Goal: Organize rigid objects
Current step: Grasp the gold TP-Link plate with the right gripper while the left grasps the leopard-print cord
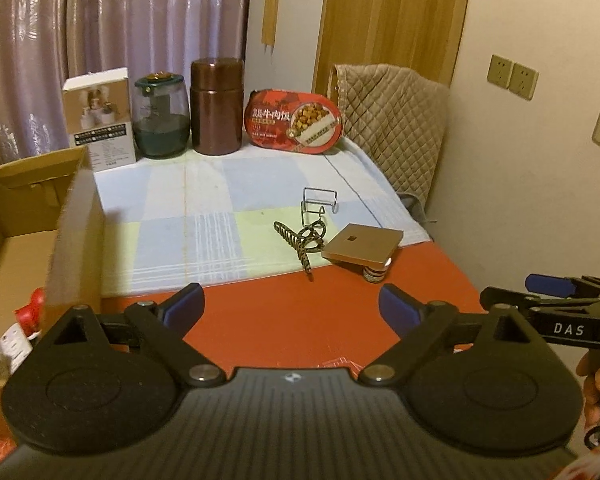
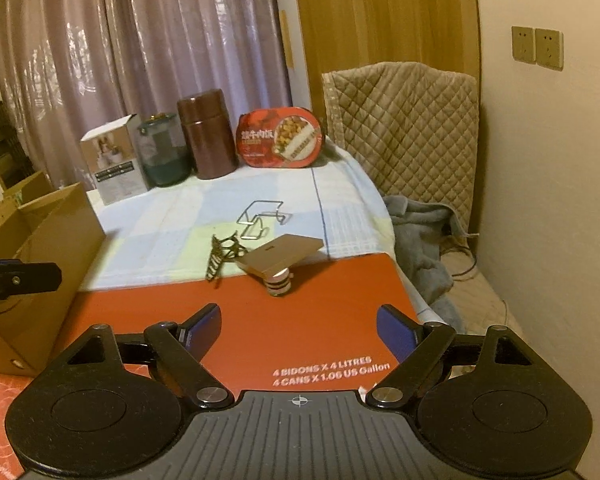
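Observation:
My left gripper (image 1: 291,307) is open and empty above the red box top (image 1: 284,320). My right gripper (image 2: 299,330) is open and empty too; its side shows at the right of the left wrist view (image 1: 548,300). Ahead lie a patterned hair claw (image 1: 300,242) (image 2: 220,256), a wire stand (image 1: 319,204) (image 2: 260,218) and a gold square plate on a small round base (image 1: 363,245) (image 2: 282,258). An open cardboard box (image 1: 72,240) (image 2: 48,240) stands at the left.
At the back of the checked cloth (image 1: 204,200) stand a white carton (image 1: 100,120), a green glass jar (image 1: 162,116), a brown canister (image 1: 217,106) and a red food tray (image 1: 294,122). A quilted chair back (image 1: 392,120) and a wall are at the right.

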`<action>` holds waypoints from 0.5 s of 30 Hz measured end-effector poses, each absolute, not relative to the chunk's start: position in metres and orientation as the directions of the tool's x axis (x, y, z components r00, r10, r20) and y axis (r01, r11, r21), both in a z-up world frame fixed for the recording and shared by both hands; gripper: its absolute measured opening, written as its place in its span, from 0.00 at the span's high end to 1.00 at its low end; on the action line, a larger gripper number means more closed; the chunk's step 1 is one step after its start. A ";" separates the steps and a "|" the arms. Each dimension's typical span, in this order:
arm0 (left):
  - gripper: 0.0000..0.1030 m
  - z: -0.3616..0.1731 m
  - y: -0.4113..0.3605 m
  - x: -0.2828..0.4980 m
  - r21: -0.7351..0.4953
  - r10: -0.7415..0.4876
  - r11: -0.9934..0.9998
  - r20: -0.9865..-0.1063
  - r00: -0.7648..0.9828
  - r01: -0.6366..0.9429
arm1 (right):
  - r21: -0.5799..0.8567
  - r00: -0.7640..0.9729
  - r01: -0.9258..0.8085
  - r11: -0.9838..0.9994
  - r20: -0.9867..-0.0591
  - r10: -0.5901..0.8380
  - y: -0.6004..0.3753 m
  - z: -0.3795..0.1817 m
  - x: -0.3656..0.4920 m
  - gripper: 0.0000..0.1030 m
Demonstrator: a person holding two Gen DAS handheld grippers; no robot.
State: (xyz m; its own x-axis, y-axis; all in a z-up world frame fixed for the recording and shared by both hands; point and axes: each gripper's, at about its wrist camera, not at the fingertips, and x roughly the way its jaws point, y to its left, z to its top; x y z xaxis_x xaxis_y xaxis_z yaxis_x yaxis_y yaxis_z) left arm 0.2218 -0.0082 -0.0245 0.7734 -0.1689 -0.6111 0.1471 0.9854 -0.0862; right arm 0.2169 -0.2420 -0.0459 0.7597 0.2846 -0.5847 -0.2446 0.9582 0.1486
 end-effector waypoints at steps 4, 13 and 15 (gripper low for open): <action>0.11 -0.039 -0.010 0.246 -0.088 -0.165 0.986 -0.625 0.763 0.142 | 0.140 0.754 -0.284 0.948 -0.578 0.311 -0.237 -0.057 0.241 0.20; 0.11 -0.067 -0.008 0.284 -0.081 -0.146 0.989 -0.642 0.753 0.122 | 0.100 0.723 -0.412 0.906 -0.569 0.392 -0.216 -0.083 0.296 0.20; 0.11 -0.072 -0.008 0.291 -0.084 -0.143 0.990 -0.644 0.751 0.116 | 0.090 0.712 -0.440 0.893 -0.571 0.408 -0.212 -0.090 0.308 0.20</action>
State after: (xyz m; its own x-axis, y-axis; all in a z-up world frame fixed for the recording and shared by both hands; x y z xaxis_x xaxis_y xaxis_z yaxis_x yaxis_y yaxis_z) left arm 0.2909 -0.0079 -0.0723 0.7512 -0.1431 -0.6444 0.1163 0.9896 -0.0842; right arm 0.3077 -0.2119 -0.0903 0.7121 0.4082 -0.5712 -0.4401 0.8935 0.0898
